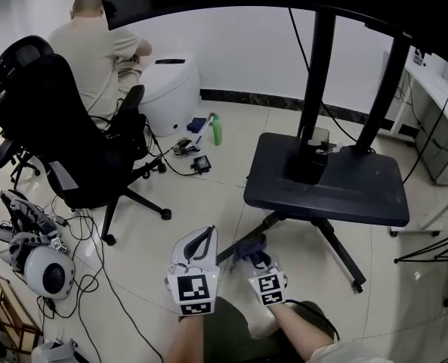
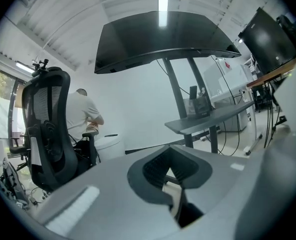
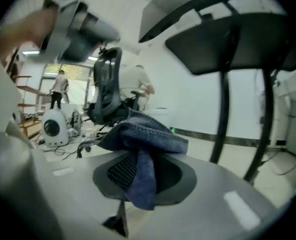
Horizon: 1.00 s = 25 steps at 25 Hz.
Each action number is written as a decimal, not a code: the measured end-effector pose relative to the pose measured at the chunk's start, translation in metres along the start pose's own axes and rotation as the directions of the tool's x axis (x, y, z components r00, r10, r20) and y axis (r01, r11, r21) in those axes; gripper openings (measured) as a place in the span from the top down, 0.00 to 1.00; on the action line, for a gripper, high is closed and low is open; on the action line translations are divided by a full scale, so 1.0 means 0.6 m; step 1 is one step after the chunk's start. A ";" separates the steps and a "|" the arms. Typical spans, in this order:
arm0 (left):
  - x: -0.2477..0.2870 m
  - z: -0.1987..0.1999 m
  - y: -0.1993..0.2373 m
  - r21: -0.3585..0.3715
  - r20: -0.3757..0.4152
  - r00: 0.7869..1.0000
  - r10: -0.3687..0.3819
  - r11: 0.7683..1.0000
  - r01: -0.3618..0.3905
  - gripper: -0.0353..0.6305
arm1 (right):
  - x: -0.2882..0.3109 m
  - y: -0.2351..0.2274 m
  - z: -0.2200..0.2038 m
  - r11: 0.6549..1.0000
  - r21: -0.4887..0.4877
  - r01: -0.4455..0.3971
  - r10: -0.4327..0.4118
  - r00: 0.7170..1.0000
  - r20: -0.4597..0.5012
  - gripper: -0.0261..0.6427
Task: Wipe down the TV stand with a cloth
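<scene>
The TV stand has a black shelf [image 1: 344,191] on two dark poles under a big screen. It stands ahead and to the right on the tiled floor. My right gripper [image 1: 254,252] is low in front of the stand's near leg, shut on a blue cloth [image 1: 248,246]. In the right gripper view the cloth [image 3: 145,134] drapes over the closed jaws of the right gripper [image 3: 140,171]. A stand pole [image 3: 222,109] rises beyond it. My left gripper [image 1: 205,234] hovers beside the right one. The left gripper [image 2: 171,176] is shut on nothing and faces the shelf [image 2: 207,116].
A black office chair [image 1: 65,127] stands to the left, with a seated person [image 1: 95,44] behind it beside a white round unit [image 1: 171,89]. A green bottle [image 1: 217,129], small gadgets and cables lie on the floor. White devices [image 1: 46,271] sit at the near left. A desk [image 1: 443,104] borders the right.
</scene>
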<state>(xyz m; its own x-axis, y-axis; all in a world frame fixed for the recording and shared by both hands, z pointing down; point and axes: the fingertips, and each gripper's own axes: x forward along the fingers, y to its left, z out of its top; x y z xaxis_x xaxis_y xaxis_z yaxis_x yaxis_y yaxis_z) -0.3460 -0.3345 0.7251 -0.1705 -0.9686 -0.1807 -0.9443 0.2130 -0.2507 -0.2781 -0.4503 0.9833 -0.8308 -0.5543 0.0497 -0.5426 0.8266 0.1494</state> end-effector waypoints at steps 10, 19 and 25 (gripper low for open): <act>-0.020 0.250 -0.182 -0.080 0.106 0.984 -0.140 0.986 0.149 0.58 | -0.499 -0.177 0.571 0.909 -0.085 0.407 -0.362 0.875 0.323 0.83; 0.018 0.279 -0.352 -0.071 0.227 0.936 -0.270 0.954 0.292 0.58 | -0.548 -0.260 0.440 0.909 0.014 0.416 -0.414 0.900 0.135 0.83; 0.109 0.092 -0.403 -0.114 0.097 0.981 -0.170 0.977 0.181 0.53 | -0.369 -0.407 0.150 0.921 -0.028 0.388 -0.386 0.921 0.056 0.83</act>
<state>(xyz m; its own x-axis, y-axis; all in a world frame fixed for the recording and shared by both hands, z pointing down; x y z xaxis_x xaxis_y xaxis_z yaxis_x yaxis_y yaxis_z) -0.1132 -0.4422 0.7216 0.0207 -0.9736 -0.2272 -0.9854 0.0186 -0.1695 0.0271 -0.5204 0.8470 -0.5627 -0.8240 -0.0667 -0.8185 0.5439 0.1850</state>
